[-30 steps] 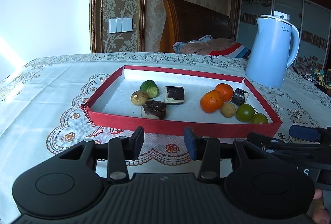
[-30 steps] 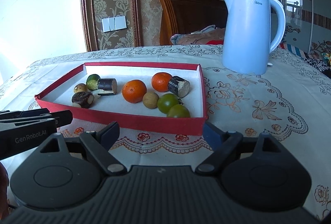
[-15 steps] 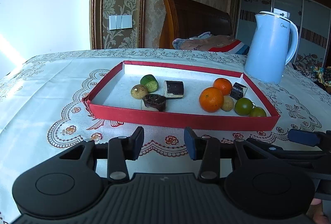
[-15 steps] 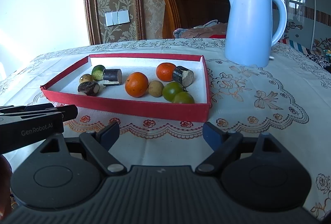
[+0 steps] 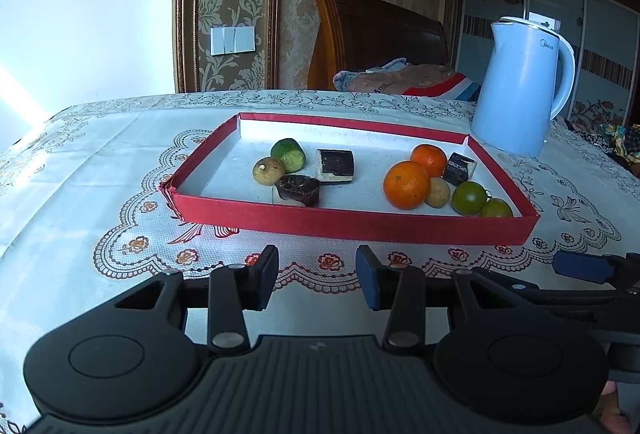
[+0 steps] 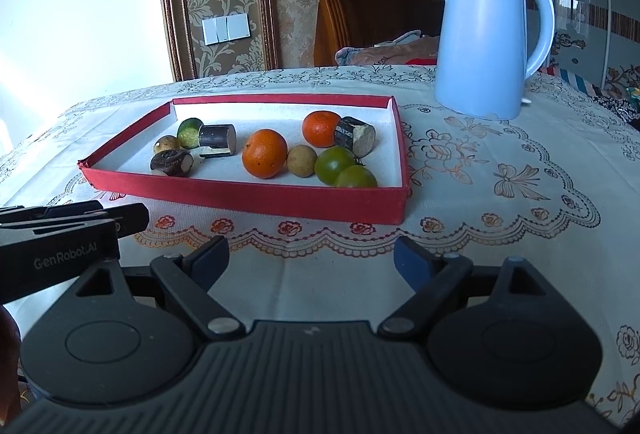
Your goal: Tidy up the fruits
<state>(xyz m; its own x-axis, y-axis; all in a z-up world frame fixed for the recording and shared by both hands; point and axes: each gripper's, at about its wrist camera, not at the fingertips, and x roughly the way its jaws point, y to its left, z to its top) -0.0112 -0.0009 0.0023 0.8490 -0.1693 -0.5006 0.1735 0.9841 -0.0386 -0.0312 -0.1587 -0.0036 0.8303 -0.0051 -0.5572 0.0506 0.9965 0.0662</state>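
A pale blue kettle (image 6: 484,45) stands on the embroidered tablecloth (image 6: 500,169) (wooden headboard (image 5: 376,41) behind).

A tray (image 5: 360,222) sits on the tabletop (image 5: 100,169). The fruits (image 5: 406,184) lie in the tray, some left, some right. A kettle (image 5: 520,89) stands behind its right corner.

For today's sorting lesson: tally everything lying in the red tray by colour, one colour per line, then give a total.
Orange: 2
Green: 3
Tan-brown: 2
Dark, pale-ended pieces: 3
Total: 10
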